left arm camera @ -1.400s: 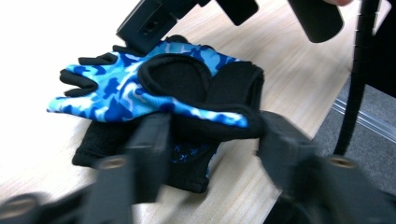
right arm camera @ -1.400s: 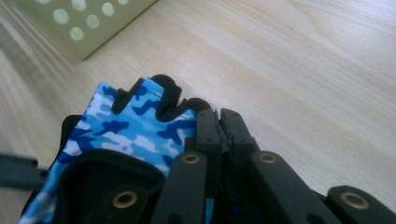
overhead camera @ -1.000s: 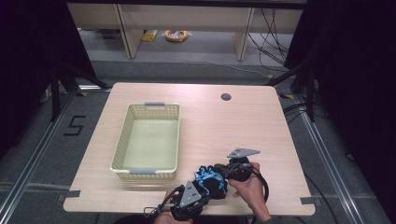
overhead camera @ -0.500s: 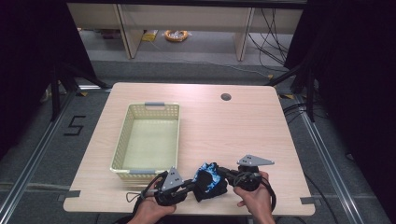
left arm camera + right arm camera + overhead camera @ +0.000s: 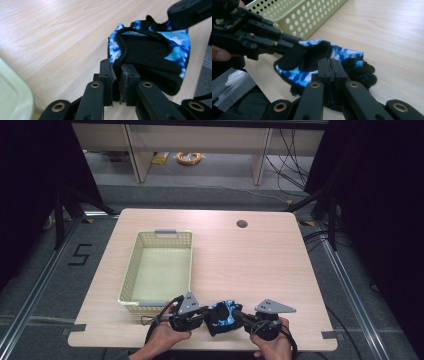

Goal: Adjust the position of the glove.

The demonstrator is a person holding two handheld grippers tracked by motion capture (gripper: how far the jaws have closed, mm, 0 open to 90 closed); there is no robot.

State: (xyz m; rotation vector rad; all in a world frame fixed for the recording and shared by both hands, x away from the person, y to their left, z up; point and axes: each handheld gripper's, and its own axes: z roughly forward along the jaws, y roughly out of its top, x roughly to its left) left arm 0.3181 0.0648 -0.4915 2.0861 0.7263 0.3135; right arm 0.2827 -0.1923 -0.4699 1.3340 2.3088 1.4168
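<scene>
My left gripper is pinched tight on the black cuff of the blue glove. My right gripper is clamped on its opposite edge. The glove hangs between them, just beside the near right corner of the yellow basket.
</scene>
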